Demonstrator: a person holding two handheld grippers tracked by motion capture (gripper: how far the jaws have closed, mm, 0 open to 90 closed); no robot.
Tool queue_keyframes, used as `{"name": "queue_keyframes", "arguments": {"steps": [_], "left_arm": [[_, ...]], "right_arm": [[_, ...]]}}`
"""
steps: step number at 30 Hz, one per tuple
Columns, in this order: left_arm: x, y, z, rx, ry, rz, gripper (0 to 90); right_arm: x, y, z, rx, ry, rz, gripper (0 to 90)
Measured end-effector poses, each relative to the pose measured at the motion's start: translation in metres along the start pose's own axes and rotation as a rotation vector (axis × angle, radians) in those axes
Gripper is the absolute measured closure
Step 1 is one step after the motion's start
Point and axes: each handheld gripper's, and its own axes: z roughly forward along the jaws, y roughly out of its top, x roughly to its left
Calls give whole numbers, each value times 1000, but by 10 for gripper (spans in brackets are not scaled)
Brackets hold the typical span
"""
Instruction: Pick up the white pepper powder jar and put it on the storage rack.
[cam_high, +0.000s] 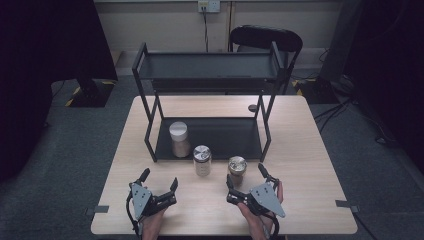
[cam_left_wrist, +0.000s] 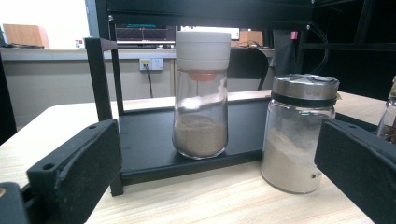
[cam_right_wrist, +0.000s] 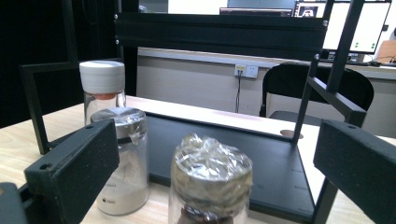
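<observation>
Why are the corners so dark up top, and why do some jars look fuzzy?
High view: dim room, dark corners, the table evenly lit. Left gripper view: bright window glare behind, white-capped jar sharp. Right gripper view: the close foil-topped jar looks soft and blurred; bright screens glow behind.

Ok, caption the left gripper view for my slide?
Open left gripper faces white-capped glass jar on black shelf, metal-lidded glass jar beside.

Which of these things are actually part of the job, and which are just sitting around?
Part of the job:
- foil-topped jar
- metal-lidded jar
- white-capped jar
- black rack
- left gripper, right gripper

Just lying about:
- black chair
- wall socket
</observation>
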Motion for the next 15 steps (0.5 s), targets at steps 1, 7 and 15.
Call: {"name": "queue_keyframes", "arguments": {"steps": [1,7,15], "left_arm": [[0,0,0,0,0,-1,0],[1,0,0,0,-4,-1,0],[0,0,0,-1,-2,1,0]], "right_arm": [[1,2,1,-2,3,-1,0],[6,9,6,-10,16,-9,0],[13,16,13,-4,31,-7,0]]}}
